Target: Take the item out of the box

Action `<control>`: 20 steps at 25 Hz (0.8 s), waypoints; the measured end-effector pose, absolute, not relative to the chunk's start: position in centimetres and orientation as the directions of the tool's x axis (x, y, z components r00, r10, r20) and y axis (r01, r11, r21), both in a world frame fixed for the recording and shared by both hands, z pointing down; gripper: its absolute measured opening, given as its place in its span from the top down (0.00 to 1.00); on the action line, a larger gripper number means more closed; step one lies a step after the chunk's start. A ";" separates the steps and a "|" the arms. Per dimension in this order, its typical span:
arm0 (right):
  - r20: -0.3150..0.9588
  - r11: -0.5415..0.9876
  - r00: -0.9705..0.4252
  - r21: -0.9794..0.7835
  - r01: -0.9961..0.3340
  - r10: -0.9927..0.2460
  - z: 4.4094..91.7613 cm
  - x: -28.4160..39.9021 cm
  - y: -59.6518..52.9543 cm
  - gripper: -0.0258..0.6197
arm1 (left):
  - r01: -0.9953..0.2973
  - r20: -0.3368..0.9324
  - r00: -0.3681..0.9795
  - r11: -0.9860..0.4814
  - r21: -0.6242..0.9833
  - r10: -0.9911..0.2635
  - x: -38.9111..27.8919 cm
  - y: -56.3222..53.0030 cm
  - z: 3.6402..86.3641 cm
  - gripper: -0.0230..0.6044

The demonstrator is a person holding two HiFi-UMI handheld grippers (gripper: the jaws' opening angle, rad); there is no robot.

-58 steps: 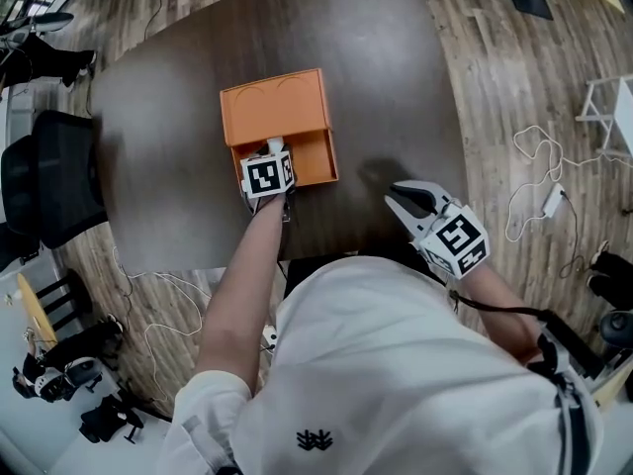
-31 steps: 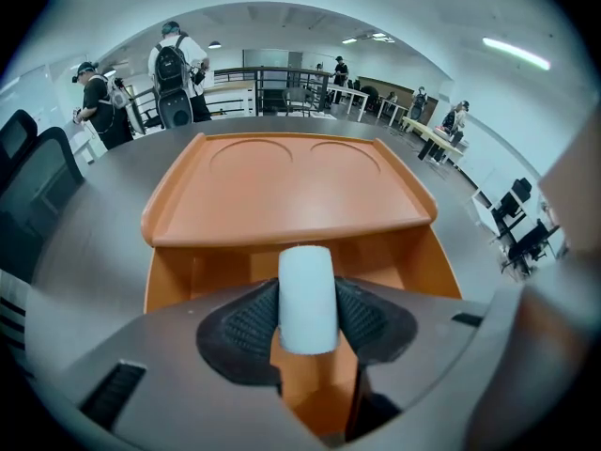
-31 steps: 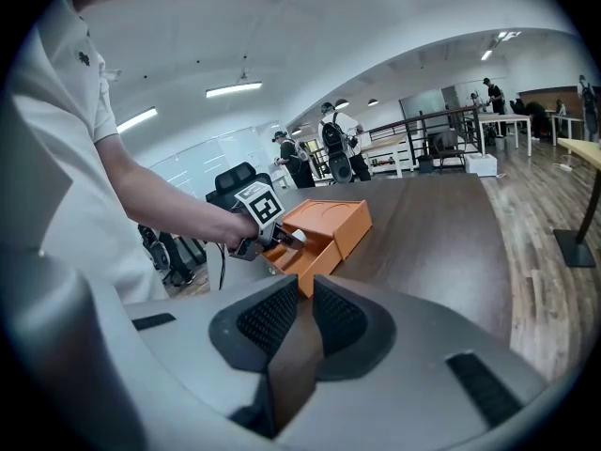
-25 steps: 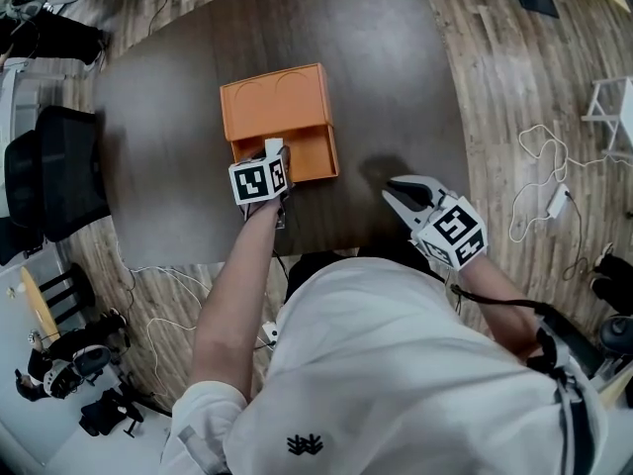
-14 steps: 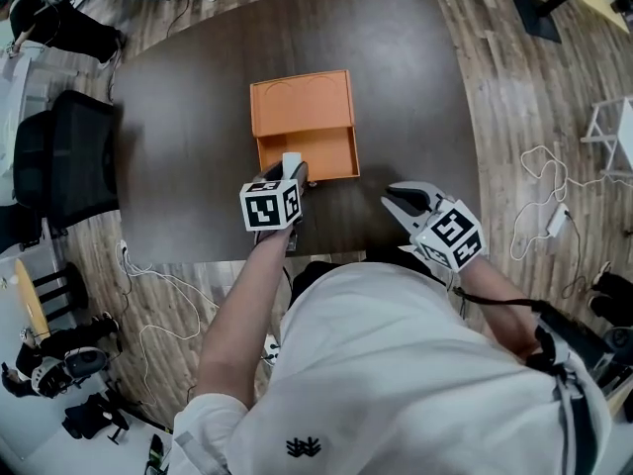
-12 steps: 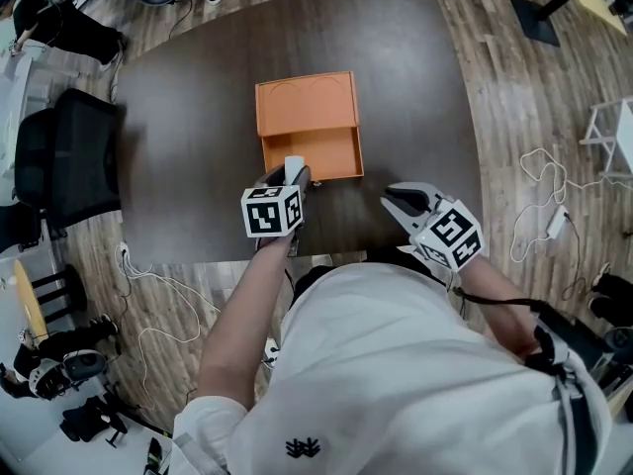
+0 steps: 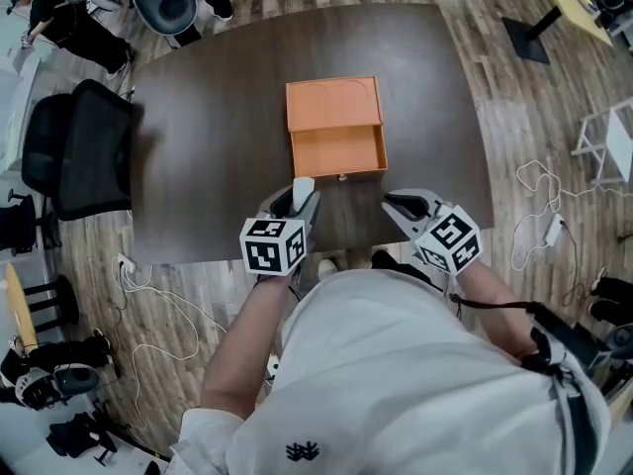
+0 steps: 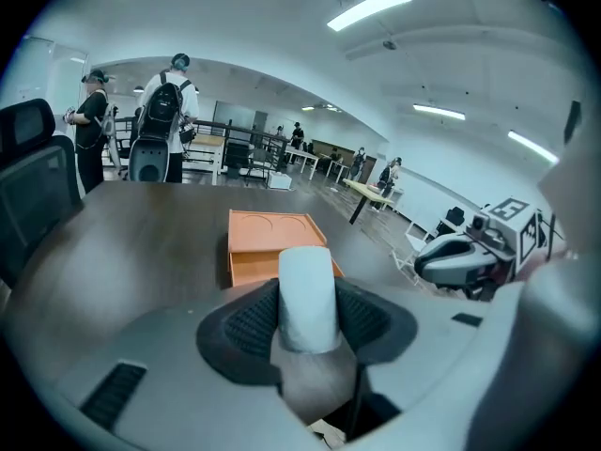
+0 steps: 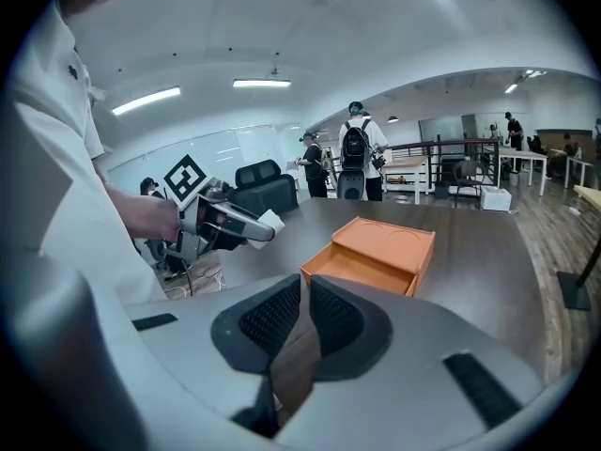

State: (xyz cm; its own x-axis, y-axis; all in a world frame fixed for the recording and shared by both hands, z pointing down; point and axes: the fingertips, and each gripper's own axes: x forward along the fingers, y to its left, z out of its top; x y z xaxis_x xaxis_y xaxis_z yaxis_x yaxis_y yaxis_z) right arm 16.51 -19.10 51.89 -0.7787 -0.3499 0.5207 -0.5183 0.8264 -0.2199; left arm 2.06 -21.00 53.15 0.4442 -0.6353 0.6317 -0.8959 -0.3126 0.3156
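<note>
Item: small pale grey-white block with a rounded top (image 8: 308,294), smooth, plain, no markings visible. It is clamped in the left gripper (image 8: 308,322), sitting between the two black ribbed pads (image 8: 249,322), one pad against each side. Its far end sticks out past the jaw tips.

Head view: the same block (image 7: 303,186) shows as a small white tip at the front of the left gripper (image 7: 300,198). It is out of the box, over the near part of the dark brown wooden counter (image 7: 218,117), near the box front but apart from it. Height above the counter can't be told from here. In the right gripper view the block (image 9: 268,221) is at the tip of the left gripper (image 9: 246,225), off to the left of the box and raised clear of the counter surface.

Long axis of the block runs along the left gripper's jaws, free end pointing toward the box's open drawer.

Orange rectangular box with a pulled-out drawer (image 7: 334,125) sits mid-counter, drawer open toward the person, inside orange and bare as far as seen. Two round shallow recesses on its top show in the left gripper view (image 8: 268,228).

Right gripper (image 7: 396,206) is at the near counter edge, right of the left gripper, well apart from the block. Its jaws (image 9: 305,294) are closed down to a thin slit, holding nothing.

Black office chair (image 7: 84,146) stands left of the counter; wood plank floor (image 7: 534,97) around.
</note>
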 end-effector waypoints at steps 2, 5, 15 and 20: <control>0.522 0.822 -0.772 -0.210 -0.528 -0.363 51.4 15.5 -18.0 0.92 | -0.889 0.610 0.458 -0.332 0.315 -0.647 1.0 -19.4 51.9 0.67; 0.523 0.815 -0.763 -0.200 -0.543 -0.380 50.6 13.9 -16.5 0.93 | -0.879 0.578 0.477 -0.367 0.306 -0.661 -0.6 -17.0 50.2 0.67; 0.530 0.799 -0.736 -0.168 -0.577 -0.420 49.6 10.7 -11.5 0.94 | -0.844 0.510 0.534 -0.459 0.276 -0.675 -3.1 -10.3 46.6 0.67; 0.537 0.795 -0.725 -0.154 -0.587 -0.431 49.5 9.7 -9.2 0.95 | -0.826 0.479 0.562 -0.492 0.276 -0.674 -4.1 -7.8 46.2 0.67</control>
State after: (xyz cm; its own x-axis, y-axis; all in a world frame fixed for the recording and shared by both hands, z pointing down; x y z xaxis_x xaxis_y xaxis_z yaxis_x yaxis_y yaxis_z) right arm 9.74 -9.18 49.48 -0.7252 -0.4315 0.5365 -0.5868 0.7949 -0.1539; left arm -4.07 -7.84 46.19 0.5620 -0.6742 0.4791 -0.8256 -0.4920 0.2761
